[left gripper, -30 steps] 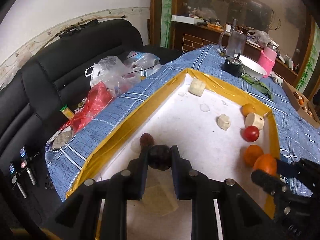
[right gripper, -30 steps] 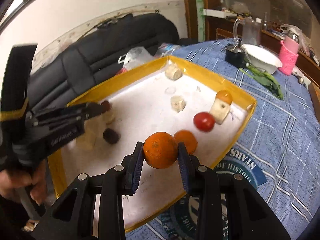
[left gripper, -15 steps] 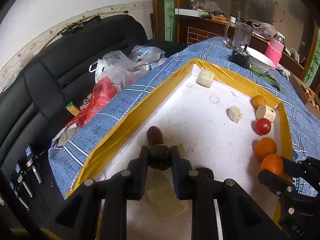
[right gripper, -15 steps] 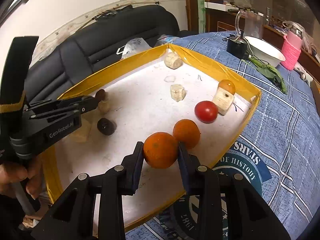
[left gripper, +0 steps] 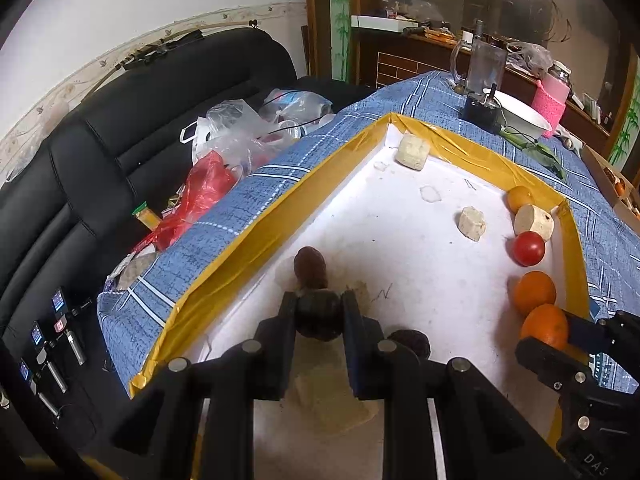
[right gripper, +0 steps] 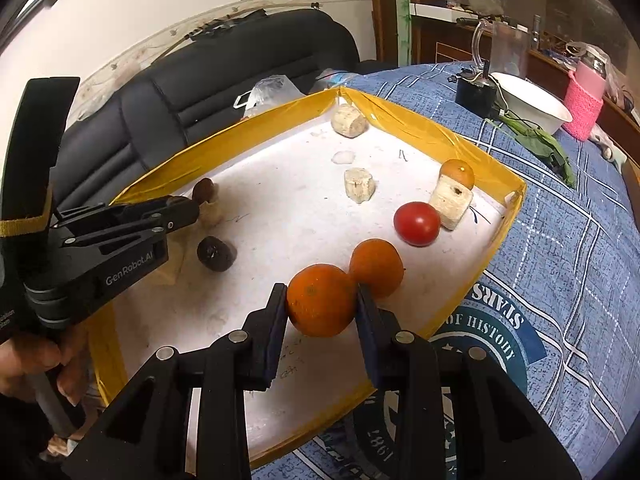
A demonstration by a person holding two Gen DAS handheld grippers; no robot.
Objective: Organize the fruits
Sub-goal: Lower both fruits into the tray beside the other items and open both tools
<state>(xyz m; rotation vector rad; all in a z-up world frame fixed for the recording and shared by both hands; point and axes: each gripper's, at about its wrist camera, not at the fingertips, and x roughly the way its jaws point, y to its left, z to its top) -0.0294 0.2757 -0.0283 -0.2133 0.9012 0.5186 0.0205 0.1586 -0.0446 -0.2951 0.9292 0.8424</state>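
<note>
A white tray with a yellow taped rim (left gripper: 256, 236) (right gripper: 420, 128) lies on a blue cloth. My left gripper (left gripper: 319, 316) is shut on a dark round fruit (left gripper: 319, 314) just above the tray's left side, next to another dark fruit (left gripper: 310, 266); a third dark fruit (right gripper: 216, 254) lies close by. My right gripper (right gripper: 322, 308) is shut on an orange (right gripper: 320, 300) beside a second orange (right gripper: 376, 268). A red tomato (right gripper: 416, 224) and a small orange fruit (right gripper: 458, 172) lie farther along the right side.
Pale cork-like chunks (right gripper: 450, 202) (right gripper: 359, 190) (right gripper: 349, 120) lie in the tray. A white bowl (right gripper: 532, 108), glass jug (right gripper: 502, 52), pink cup (right gripper: 582, 108) and green leaves (right gripper: 536, 140) stand beyond it. Plastic bags (left gripper: 236, 148) lie on a black sofa (left gripper: 120, 120) at left.
Both grippers have drawn back and lower toward the tray's near end, each still holding its fruit. The held orange now sits close against the second orange.
</note>
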